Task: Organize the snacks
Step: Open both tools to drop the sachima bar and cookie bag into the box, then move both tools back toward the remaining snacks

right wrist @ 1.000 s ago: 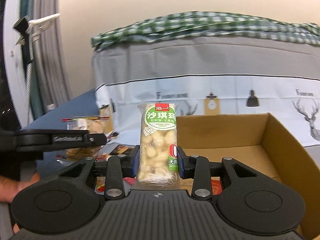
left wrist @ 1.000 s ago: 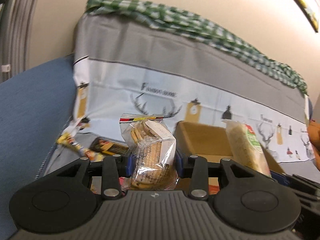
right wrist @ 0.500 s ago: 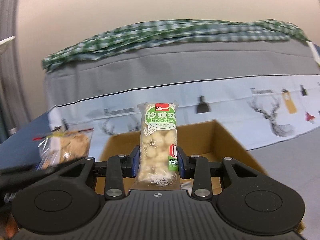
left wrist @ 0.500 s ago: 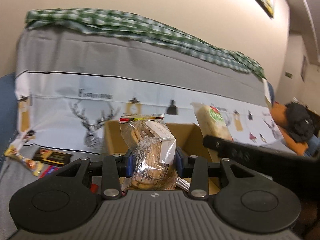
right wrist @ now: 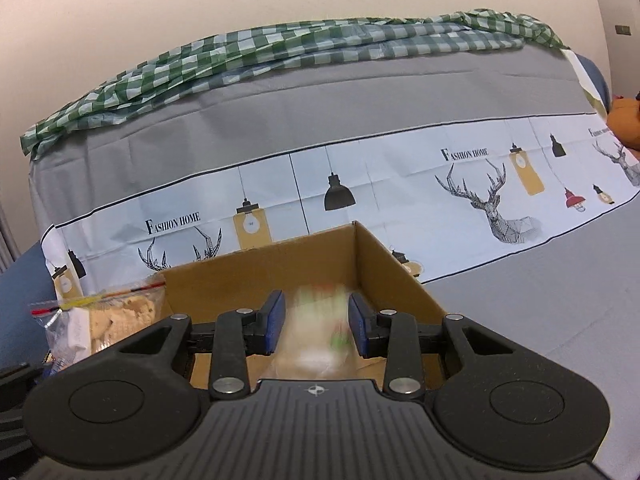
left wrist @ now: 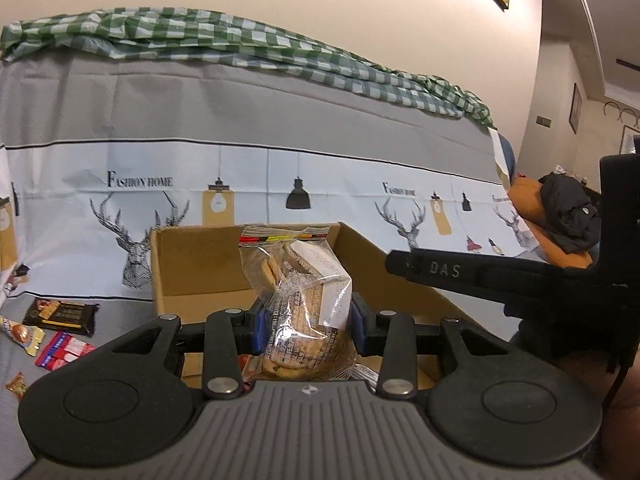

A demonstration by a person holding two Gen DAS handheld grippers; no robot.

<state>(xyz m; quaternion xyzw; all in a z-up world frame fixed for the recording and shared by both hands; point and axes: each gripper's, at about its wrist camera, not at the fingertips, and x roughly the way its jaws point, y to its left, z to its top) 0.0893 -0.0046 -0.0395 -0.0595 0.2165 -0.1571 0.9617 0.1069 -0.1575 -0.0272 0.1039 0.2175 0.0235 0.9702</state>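
The left gripper (left wrist: 307, 326) clamps a crinkly clear cookie bag (left wrist: 298, 300) above the open cardboard box (left wrist: 192, 264). The right gripper (right wrist: 316, 326) stands parted around a blurred packet (right wrist: 316, 336); contact with its blue pads (right wrist: 274, 320) is unclear. Loose wrappers (left wrist: 60, 312) lie left of the box.

The printed cloth (left wrist: 248, 184) behind the cardboard box (left wrist: 192, 264) carries "FASHION HOME" in black capitals, legible above the stag head left of the box and again, smaller, to the box's right. In the right wrist view the same words stand on the cloth (right wrist: 360, 176) above the box's left corner and further right beside another stag. The black arm of the right gripper (left wrist: 460, 272) bears the raised letters "DAS". Print on the biscuit bag (left wrist: 304, 292) is too crumpled to read.
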